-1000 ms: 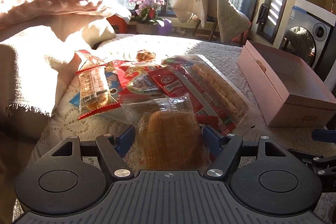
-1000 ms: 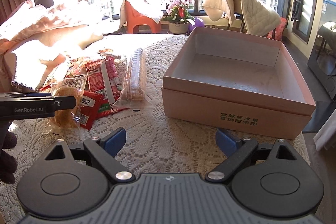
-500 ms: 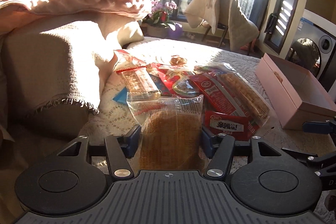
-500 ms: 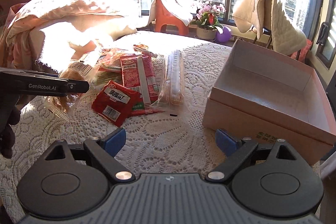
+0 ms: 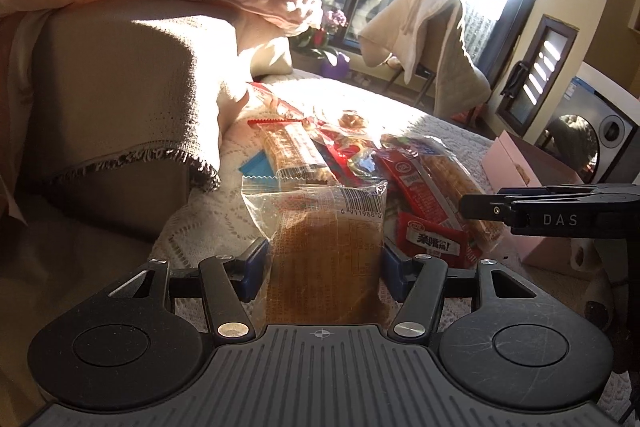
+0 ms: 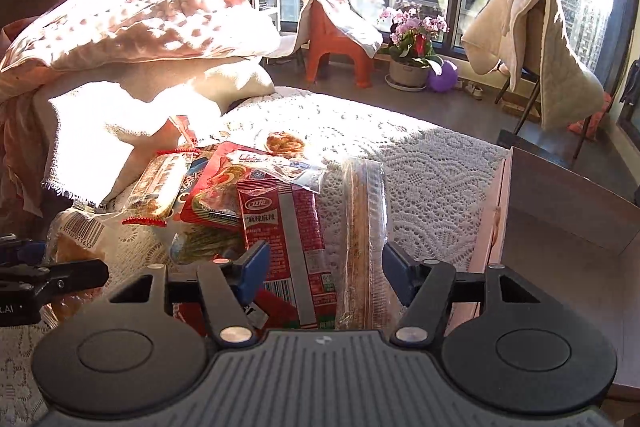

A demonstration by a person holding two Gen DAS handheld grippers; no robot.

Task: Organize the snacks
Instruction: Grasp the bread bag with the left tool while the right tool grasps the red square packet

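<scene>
Two grips: my left gripper (image 5: 322,263) clamps the bun (image 5: 322,267); my right gripper (image 6: 324,267), jaws just closing round red pack (image 6: 288,247) and stick pack (image 6: 366,247), should squeeze evenly before lifting to the box (image 6: 560,227)

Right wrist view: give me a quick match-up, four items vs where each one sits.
Items:
1. red snack packet
2. long clear-wrapped pastry
3. pink box
4. potted flowers

Places:
A. on the floor by the window
B. right edge of the view, open top
C. between the right gripper's fingers, on the right
D. between the same fingers, on the left

Pairs: 1-D, 2-C, 3-B, 4-A
</scene>
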